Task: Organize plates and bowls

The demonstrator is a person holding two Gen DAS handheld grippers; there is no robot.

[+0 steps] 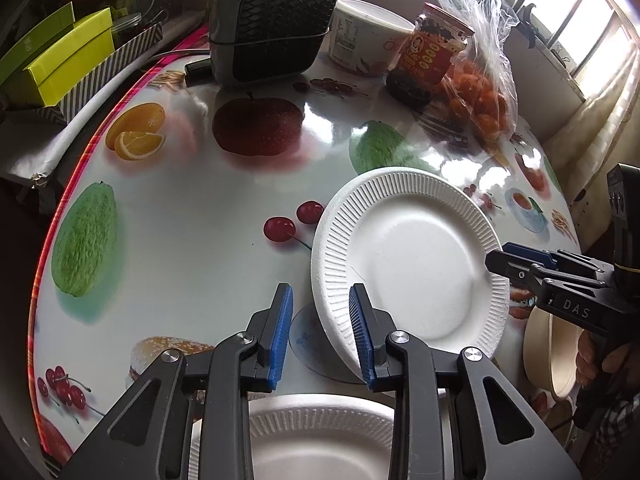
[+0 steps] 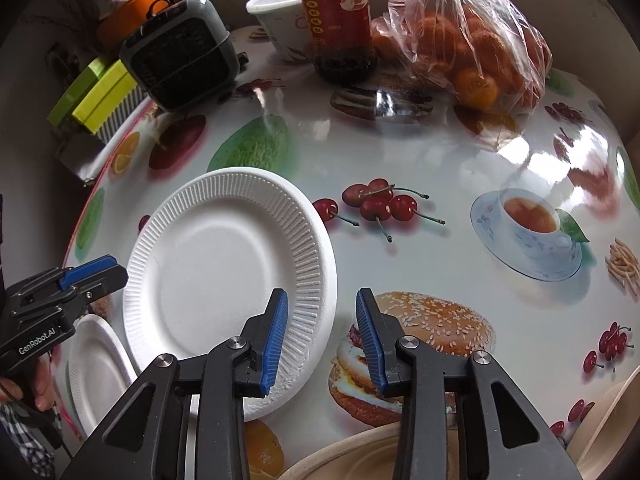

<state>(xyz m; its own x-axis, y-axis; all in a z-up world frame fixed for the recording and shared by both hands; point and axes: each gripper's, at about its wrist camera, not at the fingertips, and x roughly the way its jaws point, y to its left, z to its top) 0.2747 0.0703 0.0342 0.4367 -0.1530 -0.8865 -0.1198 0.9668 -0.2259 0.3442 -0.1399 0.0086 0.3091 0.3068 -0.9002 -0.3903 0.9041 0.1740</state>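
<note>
A white plate (image 1: 408,256) is straddled at its left rim by the left gripper (image 1: 320,332), jaws narrowly parted, pads not pressing. Its right rim is straddled by the right gripper (image 2: 322,336), likewise unclamped. A second plate (image 1: 316,436) lies nearer.

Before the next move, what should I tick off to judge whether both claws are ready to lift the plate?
1. Plate rim between left claw fingers: ok.
2. Opposite rim between right claw fingers: ok.
3. Pads pressing on the rim: not ok, gaps show at both claws.
4. Plate flat on the table: cannot tell.
5. Second plate free for stacking: ok, its visible part is bare.
6. Jar well away from the plate: ok.
</note>
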